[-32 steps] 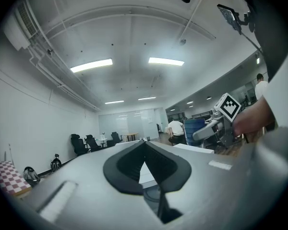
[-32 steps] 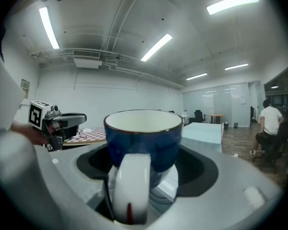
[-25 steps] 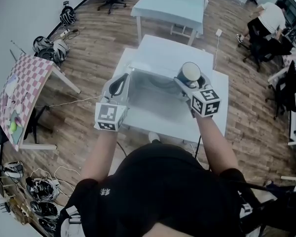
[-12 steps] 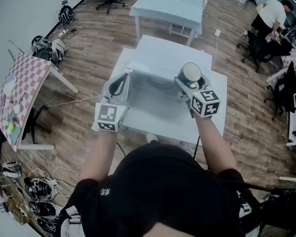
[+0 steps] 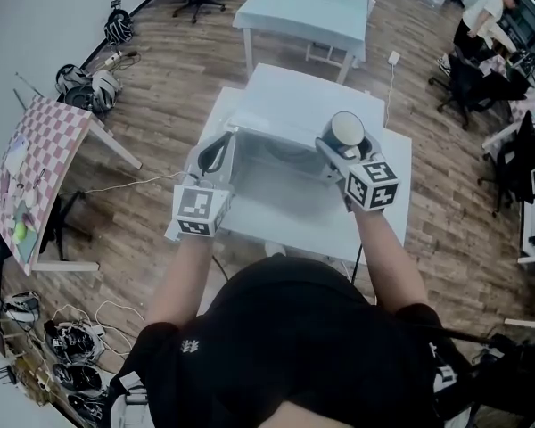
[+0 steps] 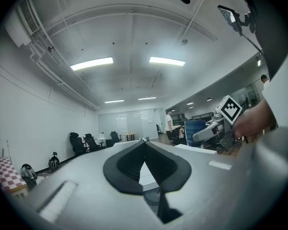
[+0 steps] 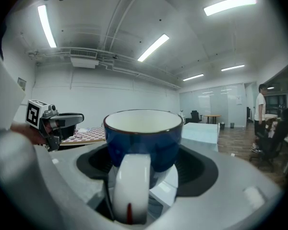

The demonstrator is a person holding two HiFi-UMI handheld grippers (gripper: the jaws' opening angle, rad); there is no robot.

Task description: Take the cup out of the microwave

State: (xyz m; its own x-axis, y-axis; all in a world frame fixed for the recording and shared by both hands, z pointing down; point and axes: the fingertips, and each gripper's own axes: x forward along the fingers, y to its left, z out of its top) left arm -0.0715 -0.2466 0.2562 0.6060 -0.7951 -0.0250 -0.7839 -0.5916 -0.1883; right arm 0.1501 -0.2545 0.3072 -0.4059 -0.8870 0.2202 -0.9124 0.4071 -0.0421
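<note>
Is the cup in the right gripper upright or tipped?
Upright: the cup shows a level rim, opening facing up, and the right gripper is shut on its white handle.

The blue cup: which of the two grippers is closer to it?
Right. The right gripper holds the cup by its handle; the left gripper hangs well off to the cup's left, holding nothing.
</note>
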